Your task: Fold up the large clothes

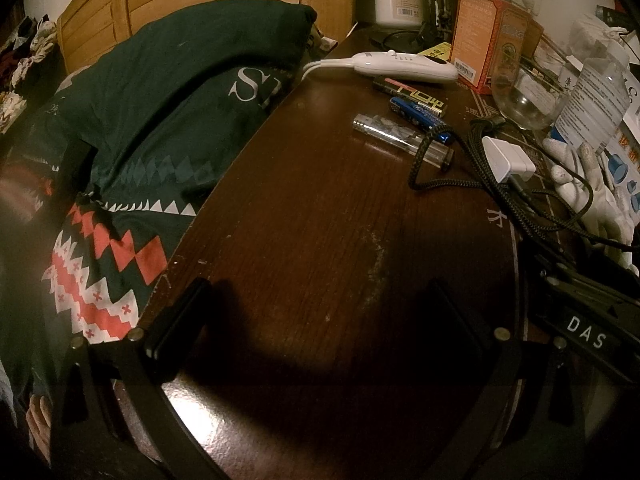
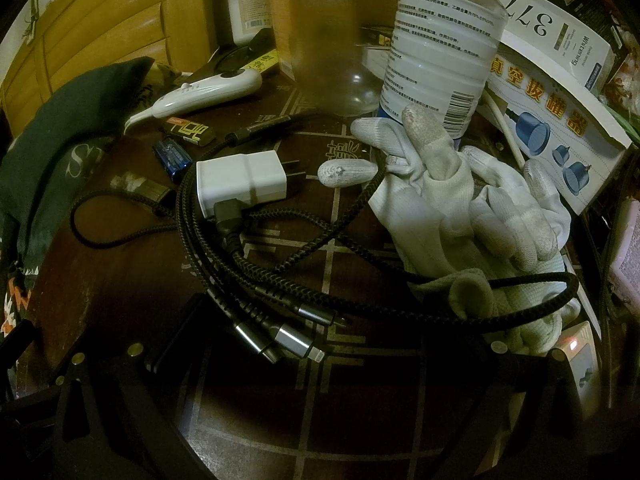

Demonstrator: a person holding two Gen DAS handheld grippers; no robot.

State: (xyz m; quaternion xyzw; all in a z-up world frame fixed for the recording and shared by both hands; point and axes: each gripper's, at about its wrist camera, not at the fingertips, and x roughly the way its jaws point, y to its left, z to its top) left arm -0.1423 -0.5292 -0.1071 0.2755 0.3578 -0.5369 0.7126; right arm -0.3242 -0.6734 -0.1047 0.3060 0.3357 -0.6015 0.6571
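A dark green garment [image 1: 160, 92] with white letters and a red-and-white zigzag pattern lies bunched at the left, beside the dark wooden table [image 1: 312, 220]. It also shows at the left edge of the right wrist view [image 2: 52, 156]. My left gripper [image 1: 320, 312] is open and empty, low over the bare tabletop, to the right of the garment. My right gripper [image 2: 316, 332] is open and empty over the table, just behind a tangle of black cables [image 2: 248, 248].
On the table: white remote [image 1: 400, 66], batteries [image 1: 416, 110], lighter [image 1: 400, 136], white charger plug [image 2: 244, 182], white gloves [image 2: 472, 208], plastic bottle [image 2: 440, 48], glass [image 1: 524, 104], boxes [image 1: 492, 48]. A wooden headboard [image 1: 200, 4] stands behind the garment.
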